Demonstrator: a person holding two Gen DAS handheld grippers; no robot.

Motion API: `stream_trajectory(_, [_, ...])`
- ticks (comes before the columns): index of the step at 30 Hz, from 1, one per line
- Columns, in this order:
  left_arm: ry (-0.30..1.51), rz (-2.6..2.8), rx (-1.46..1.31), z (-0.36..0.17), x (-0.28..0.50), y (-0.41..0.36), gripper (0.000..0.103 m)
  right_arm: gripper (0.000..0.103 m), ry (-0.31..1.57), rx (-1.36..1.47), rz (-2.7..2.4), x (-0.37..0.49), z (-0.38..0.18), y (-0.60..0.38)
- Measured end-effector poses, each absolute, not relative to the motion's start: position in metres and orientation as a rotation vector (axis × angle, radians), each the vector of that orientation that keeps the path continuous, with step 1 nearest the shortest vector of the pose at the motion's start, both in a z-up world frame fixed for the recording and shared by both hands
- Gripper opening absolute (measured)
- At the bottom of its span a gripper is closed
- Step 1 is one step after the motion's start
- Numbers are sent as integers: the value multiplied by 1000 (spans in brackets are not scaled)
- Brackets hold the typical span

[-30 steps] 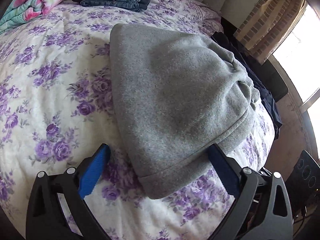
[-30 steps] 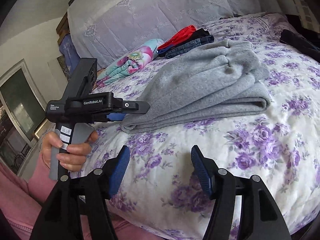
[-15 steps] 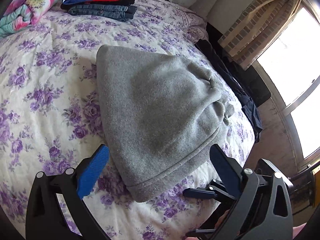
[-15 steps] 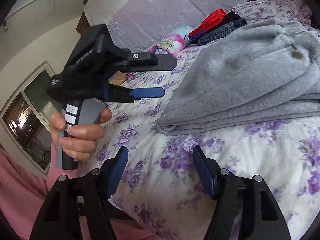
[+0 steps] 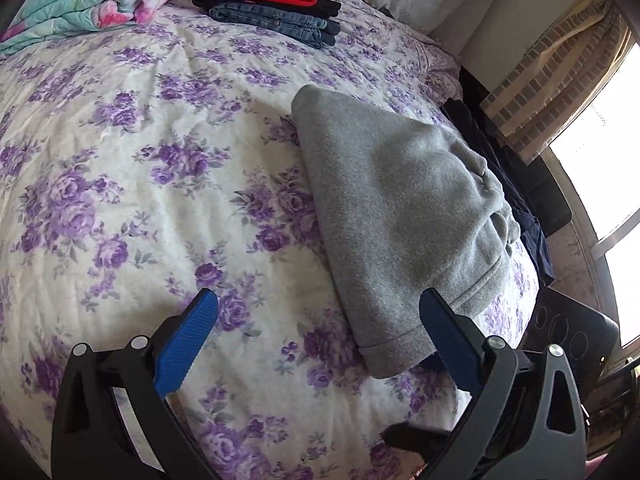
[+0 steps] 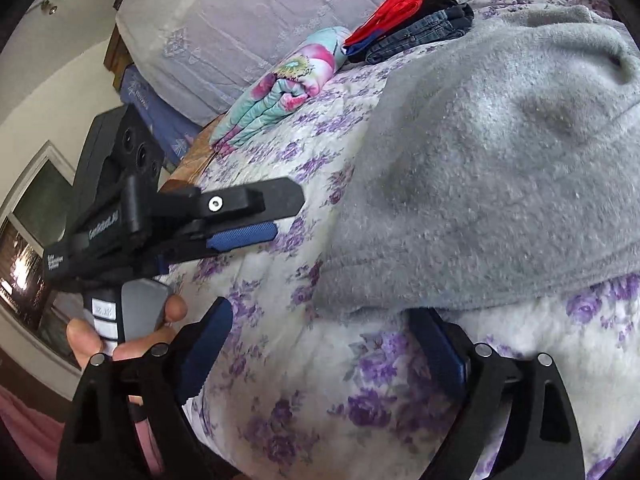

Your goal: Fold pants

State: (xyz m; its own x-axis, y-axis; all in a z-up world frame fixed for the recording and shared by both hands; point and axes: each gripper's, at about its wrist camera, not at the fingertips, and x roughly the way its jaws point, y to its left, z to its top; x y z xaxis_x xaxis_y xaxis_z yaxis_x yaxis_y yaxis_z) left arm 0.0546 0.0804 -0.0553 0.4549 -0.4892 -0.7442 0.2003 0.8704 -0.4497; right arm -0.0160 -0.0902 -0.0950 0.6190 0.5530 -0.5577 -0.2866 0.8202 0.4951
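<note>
The folded grey pants lie on the floral quilt near the bed's right edge. My left gripper is open over the quilt, its right finger crossing the pants' near corner, nothing pressed between its pads. In the right wrist view the grey pants fill the upper right. My right gripper is low at their near edge and its jaws are opening. The hem overhangs the tip of its right finger, with no grip. The left gripper shows there too, held by a hand.
A stack of folded clothes, red on black on denim, sits at the head of the bed beside a rolled floral blanket. Dark clothes hang off the bed's right side by a bright window. Pale pillows lean at the headboard.
The left gripper drew left, so the pants now sit to the right in its view. The right gripper closed in on the pants' near edge and its jaws widened.
</note>
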Motion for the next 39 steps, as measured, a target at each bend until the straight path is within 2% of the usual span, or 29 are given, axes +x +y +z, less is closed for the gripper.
stream_trajectory(1, [1013,-432,-324,-55,55,84,98,88,750,397,488,-14,-95,-91])
stream_trajectory(3, [1014,-435,-342,-57,55,92,98,65,718,410,457,-16,-93,-97])
stream_trajectory(4, [1017,-439,-355,-58,55,95,98,43,707,411,438,-17,-93,-102])
stream_trajectory(5, [1022,-447,-370,-60,55,96,98,36,699,435,448,-15,-94,-109])
stream_trajectory(7, [1037,-482,-406,-63,58,96,98,29,690,498,484,-16,-94,-122])
stream_trajectory(11, [1070,-603,-472,-69,63,76,98,26,640,442,477,-22,-83,-120])
stream_trajectory(18, [1140,-765,-560,-86,82,31,98,25,637,439,499,-27,-83,-127])
stream_trajectory(22, [1118,-737,-507,-82,81,17,98,25,637,427,510,-33,-85,-131])
stream_trajectory(25, [1103,-708,-444,-79,79,5,97,30,629,388,519,-42,-82,-134])
stream_trajectory(26, [1095,-703,-428,-77,78,2,96,40,627,369,533,-46,-81,-136])
stream_trajectory(28, [1082,-698,-402,-73,77,-3,94,51,609,327,552,-59,-74,-144])
stream_trajectory(30, [1058,-707,-371,-70,77,-3,92,55,579,268,543,-74,-61,-158])
stream_trajectory(34, [1031,-692,-323,-74,75,-9,92,71,457,227,449,-92,-19,-198])
stream_trajectory(39, [1002,-692,-316,-77,71,-6,93,82,348,156,271,-64,28,-239])
